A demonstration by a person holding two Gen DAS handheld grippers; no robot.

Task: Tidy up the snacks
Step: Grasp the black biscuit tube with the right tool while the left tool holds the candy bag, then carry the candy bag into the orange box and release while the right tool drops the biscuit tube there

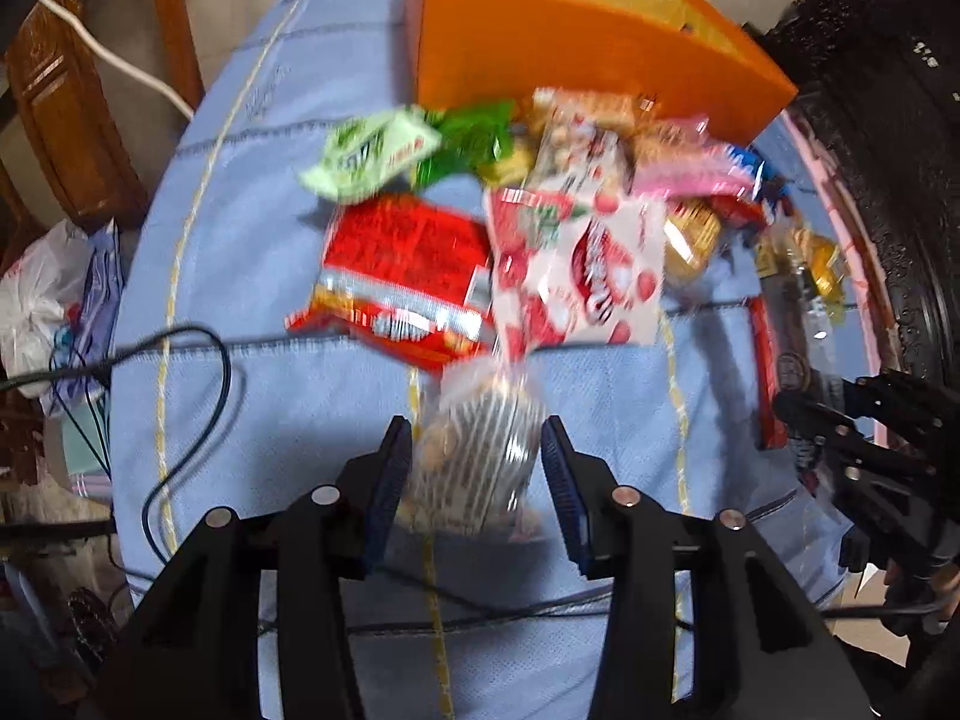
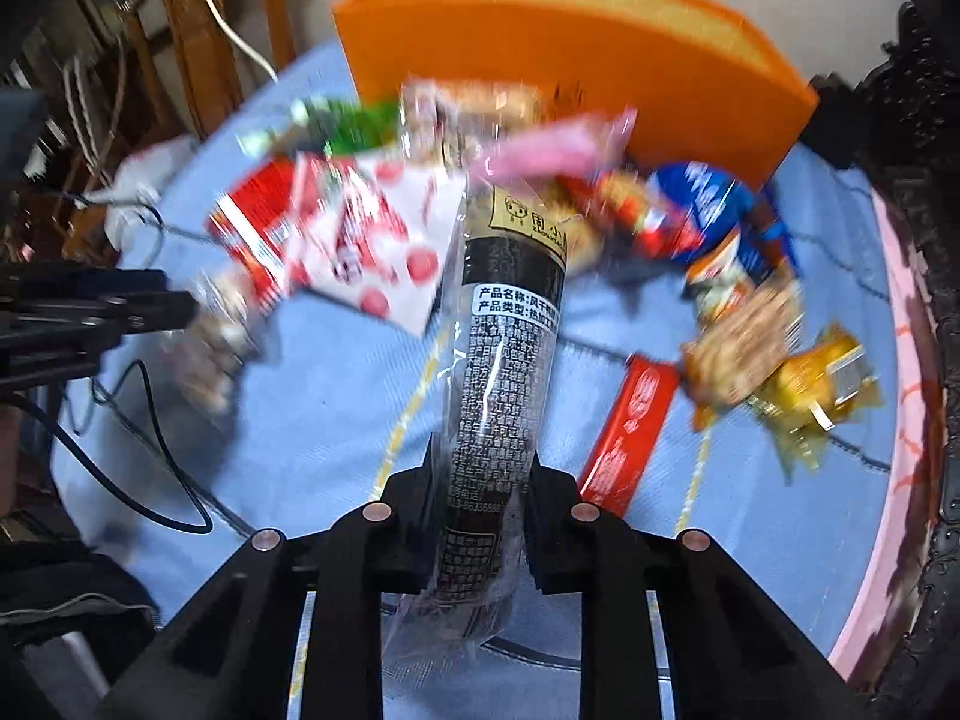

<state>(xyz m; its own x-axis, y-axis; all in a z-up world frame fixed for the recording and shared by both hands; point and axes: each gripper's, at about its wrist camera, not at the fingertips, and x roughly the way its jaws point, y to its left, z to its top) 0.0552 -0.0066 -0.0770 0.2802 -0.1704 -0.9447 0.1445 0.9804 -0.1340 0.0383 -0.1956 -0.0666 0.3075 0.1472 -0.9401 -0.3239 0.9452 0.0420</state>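
Note:
A heap of snack packets lies on a blue cloth in front of an orange box [image 1: 576, 36], which also shows in the right wrist view [image 2: 576, 54]. My left gripper [image 1: 477, 468] has its jaws around a clear bag of striped snacks [image 1: 480, 462]; whether the pads press it I cannot tell. My right gripper [image 2: 483, 480] is shut on a long black packet in clear wrap [image 2: 510, 324] and holds it upright above the cloth. A red packet [image 1: 402, 276] and a white-and-red packet [image 1: 588, 264] lie just beyond the left gripper.
A slim red bar [image 2: 630, 432], a gold packet [image 2: 822, 384] and a blue packet [image 2: 714, 204] lie at the right. Black cables [image 1: 198, 396] cross the cloth at left. Dark carved furniture [image 1: 888, 138] borders the right; wooden furniture [image 1: 66, 120] stands left.

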